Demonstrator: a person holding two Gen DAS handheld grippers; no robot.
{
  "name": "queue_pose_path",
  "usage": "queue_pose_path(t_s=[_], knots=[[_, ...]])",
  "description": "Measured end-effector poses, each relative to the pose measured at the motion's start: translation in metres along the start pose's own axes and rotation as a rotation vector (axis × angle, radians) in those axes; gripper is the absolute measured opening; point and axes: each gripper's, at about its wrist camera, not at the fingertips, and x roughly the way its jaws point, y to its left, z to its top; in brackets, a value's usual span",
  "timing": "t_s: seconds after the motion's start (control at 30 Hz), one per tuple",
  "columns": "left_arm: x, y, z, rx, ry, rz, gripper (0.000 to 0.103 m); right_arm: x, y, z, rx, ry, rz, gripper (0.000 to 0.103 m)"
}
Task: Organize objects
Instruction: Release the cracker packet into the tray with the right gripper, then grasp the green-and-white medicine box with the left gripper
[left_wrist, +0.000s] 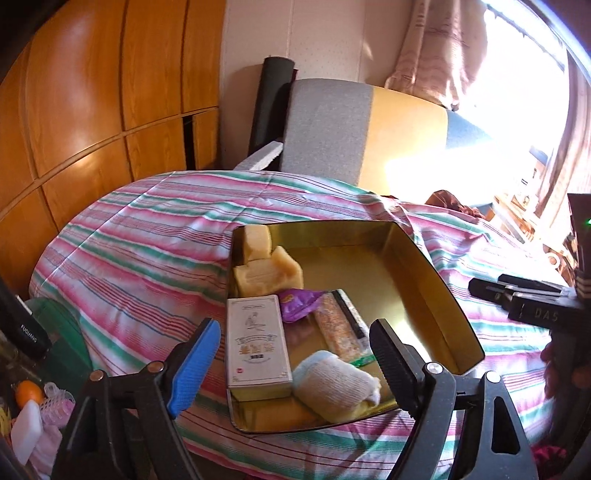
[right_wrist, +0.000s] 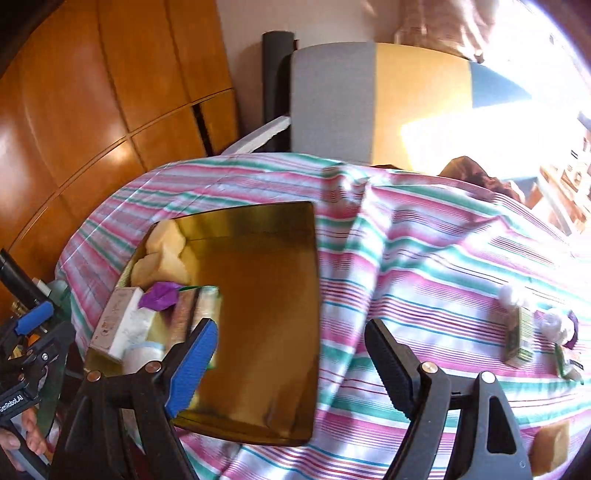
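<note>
Both my grippers are empty with their jaws apart. My left gripper (left_wrist: 291, 363) hangs over the near left part of the gold tin (left_wrist: 424, 258), which sits on the striped bedspread (left_wrist: 147, 240) in the middle of the left wrist view. The tin's left half is already packed: yellow soap blocks (left_wrist: 269, 262) at the far end, then a white carton (left_wrist: 256, 350) lying lengthwise, a purple wrapper (left_wrist: 297, 302), a long snack bar (left_wrist: 338, 332) and a rolled pale cloth (left_wrist: 336, 387) nearest me. The tin's right half is bare gold.

My right gripper (right_wrist: 291, 365) hovers over the tin's right rim, half above bare metal and half above the bedspread. What still lies loose is at the far right of the right wrist view: a small green carton (right_wrist: 521, 339), with a fluffy white thing (right_wrist: 554, 325) just beside it, something dark purple behind that which I cannot make out, and a tan block (right_wrist: 550, 446) in the lower right corner.

I judge the next move is a pick from that loose group, and it falls to my right gripper, plainly the nearer one; my left is well apart from those items. The green carton lies to the right of my right gripper, its long axis running roughly top to bottom in the frame, slightly tilted. So I would swing right and close across its narrow width, then carry it left into the tin's open half.
</note>
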Motion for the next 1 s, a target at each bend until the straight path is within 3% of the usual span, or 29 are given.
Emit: queue_pose_path(t_s=[0.2,0.37,0.63,0.77,0.87,1.0], knots=[[0.003,-0.034,0.005,0.081,0.008,-0.065,0.084,-0.020,-0.077,-0.006,0.121,-0.012,-0.106,0.083],[0.007,-0.070,0.010,0.150,0.017,-0.127,0.084,-0.047,-0.163,-0.015,0.271,-0.036,-0.231,0.083],[0.018,-0.141,0.019,0.265,0.047,-0.232,0.084,-0.098,-0.315,-0.052,0.644,-0.139,-0.481,0.083],[0.029,-0.183,0.022,0.320,0.078,-0.271,0.084,-0.103,-0.360,-0.092,0.819,-0.173,-0.510,0.083],[0.041,-0.213,0.024,0.348,0.107,-0.303,0.084,-0.102,-0.381,-0.112,0.970,-0.150,-0.448,0.083],[0.062,-0.254,0.025,0.369,0.164,-0.354,0.084,-0.112,-0.386,-0.118,1.011,-0.181,-0.426,0.083]])
